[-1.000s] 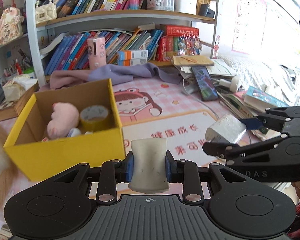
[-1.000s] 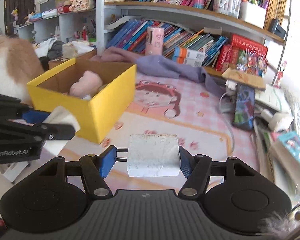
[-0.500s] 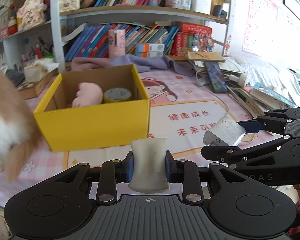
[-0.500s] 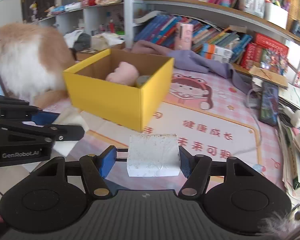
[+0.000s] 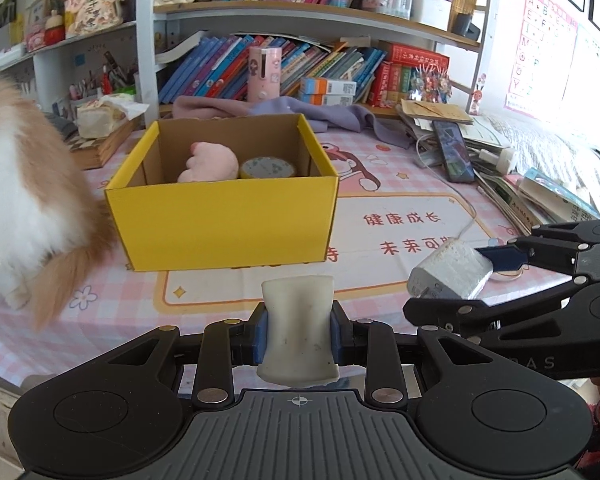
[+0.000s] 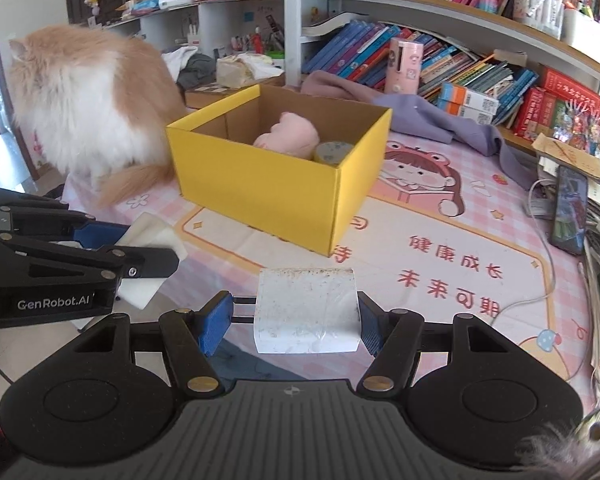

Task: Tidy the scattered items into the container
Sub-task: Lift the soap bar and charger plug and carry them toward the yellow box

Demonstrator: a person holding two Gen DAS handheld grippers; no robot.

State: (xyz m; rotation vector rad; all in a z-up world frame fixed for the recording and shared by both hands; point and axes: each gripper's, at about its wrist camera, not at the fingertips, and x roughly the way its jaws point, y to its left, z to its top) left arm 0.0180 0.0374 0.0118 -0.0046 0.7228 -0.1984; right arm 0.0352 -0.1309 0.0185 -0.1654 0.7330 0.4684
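Observation:
An open yellow cardboard box (image 5: 224,220) stands on the pink table mat; it also shows in the right wrist view (image 6: 272,188). Inside lie a pink plush toy (image 5: 210,162) and a roll of tape (image 5: 267,168). My left gripper (image 5: 298,334) is shut on a soft white sponge-like block (image 5: 298,332), held in front of the box near the table's front edge. My right gripper (image 6: 306,312) is shut on a white rectangular block (image 6: 306,312), to the right of the left one and in front of the box; the block also shows in the left wrist view (image 5: 450,276).
A fluffy orange-and-white cat (image 6: 88,104) sits on the table just left of the box. A purple cloth (image 5: 300,114), a phone (image 5: 454,152) with a cable, and stacked books and papers (image 5: 540,192) crowd the back and right. Bookshelves (image 5: 300,12) rise behind.
Both grippers have pulled back from the box toward the table's front edge, each holding its block. The box looks farther away and the cat has come into fuller view.

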